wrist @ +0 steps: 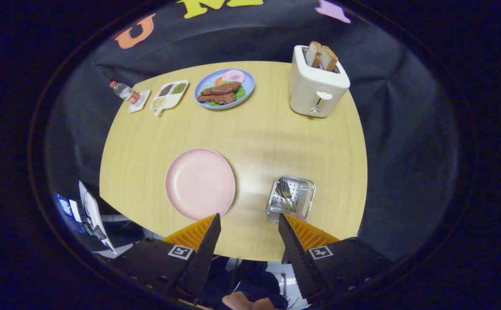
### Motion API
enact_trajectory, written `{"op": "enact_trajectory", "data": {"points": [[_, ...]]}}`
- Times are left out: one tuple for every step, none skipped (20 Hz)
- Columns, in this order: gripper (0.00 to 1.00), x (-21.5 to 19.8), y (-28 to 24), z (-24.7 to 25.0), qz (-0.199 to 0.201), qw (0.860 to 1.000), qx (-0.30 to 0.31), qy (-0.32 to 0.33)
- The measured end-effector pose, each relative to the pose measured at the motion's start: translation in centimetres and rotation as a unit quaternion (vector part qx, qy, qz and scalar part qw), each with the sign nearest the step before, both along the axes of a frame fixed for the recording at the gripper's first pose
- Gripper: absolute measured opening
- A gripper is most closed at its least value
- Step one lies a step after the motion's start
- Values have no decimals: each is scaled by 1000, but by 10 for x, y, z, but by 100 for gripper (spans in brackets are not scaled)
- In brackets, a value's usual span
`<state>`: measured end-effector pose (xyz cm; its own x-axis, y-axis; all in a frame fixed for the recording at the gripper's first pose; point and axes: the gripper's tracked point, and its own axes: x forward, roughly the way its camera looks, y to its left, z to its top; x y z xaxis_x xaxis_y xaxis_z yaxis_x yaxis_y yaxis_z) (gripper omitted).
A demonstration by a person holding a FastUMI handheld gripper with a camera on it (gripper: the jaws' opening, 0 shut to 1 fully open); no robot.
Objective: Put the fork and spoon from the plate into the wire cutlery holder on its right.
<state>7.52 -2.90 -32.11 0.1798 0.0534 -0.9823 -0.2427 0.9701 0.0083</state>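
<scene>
The pink plate (200, 183) lies bare on the round wooden table (255, 129), just ahead of my left finger. To its right stands the wire cutlery holder (290, 199), just ahead of my right finger. Metal cutlery (286, 193) lies inside the holder, a fork's tines showing; its handles with a checked end reach toward my right fingertip. I cannot tell the spoon apart from the fork there. My gripper (249, 221) hangs open above the table's near edge with nothing between its fingers.
A white toaster (316, 84) with two bread slices stands at the far right. At the back sit a blue plate of food (224, 89), a white divided tray (169, 94) and a small bottle (124, 91) on a dish.
</scene>
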Motion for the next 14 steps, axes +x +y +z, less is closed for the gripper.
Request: {"op": "enact_trajectory", "data": {"points": [[85, -2, 9, 2, -4, 1000, 4, -16], [92, -5, 16, 3, -7, 1000, 3, -28], [99, -5, 23, 4, -11, 999, 2, -46], [100, -4, 31, 6, -16, 998, 2, -64], [99, -4, 37, 8, -23, 996, -1, -81], [98, -4, 46, 10, -30, 995, 1, -98], [97, -5, 56, 13, -34, 993, 4, -115], [97, -6, 64, 19, -38, 990, 6, -137], [97, -3, 71, 25, -42, 986, 6, -163], [97, 0, 78, 34, -47, 980, 7, -194], [97, 1, 86, 44, -54, 973, 10, -223], [97, 0, 96, 54, -61, 965, 17, -254], [97, 0, 105, 65, -67, 957, 25, -280], [97, 0, 114, 79, -76, 948, 36, -308]]}}
